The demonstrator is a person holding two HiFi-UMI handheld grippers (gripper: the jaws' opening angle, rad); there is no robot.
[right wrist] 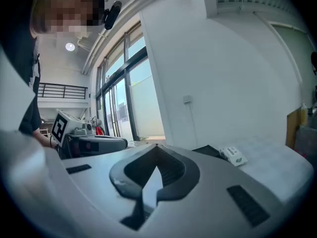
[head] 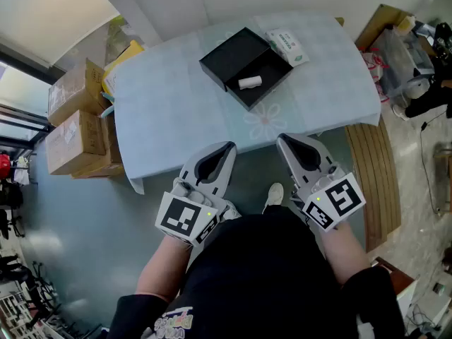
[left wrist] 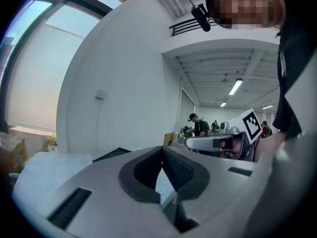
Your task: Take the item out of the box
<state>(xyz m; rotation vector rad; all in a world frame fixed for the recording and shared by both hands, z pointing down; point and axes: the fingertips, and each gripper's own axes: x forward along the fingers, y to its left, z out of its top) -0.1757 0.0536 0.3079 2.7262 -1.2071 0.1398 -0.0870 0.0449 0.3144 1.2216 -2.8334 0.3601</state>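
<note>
The small white cylindrical item [head: 249,82] lies inside the open black rectangular box [head: 229,54], which sits toward the far side of the table covered in a pale blue cloth [head: 169,111], beside a white and green packet [head: 287,46]. The left gripper [head: 227,147] and the right gripper [head: 282,140] hang side by side at the table's near edge, well apart from the box, tips pointing toward it. Both have their jaws pressed together with nothing between them.

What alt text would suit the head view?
An open black box holding a small white cylinder sits on a pale blue table, beside a white packet. The left gripper and right gripper, both shut and empty, are held before the near edge.
</note>
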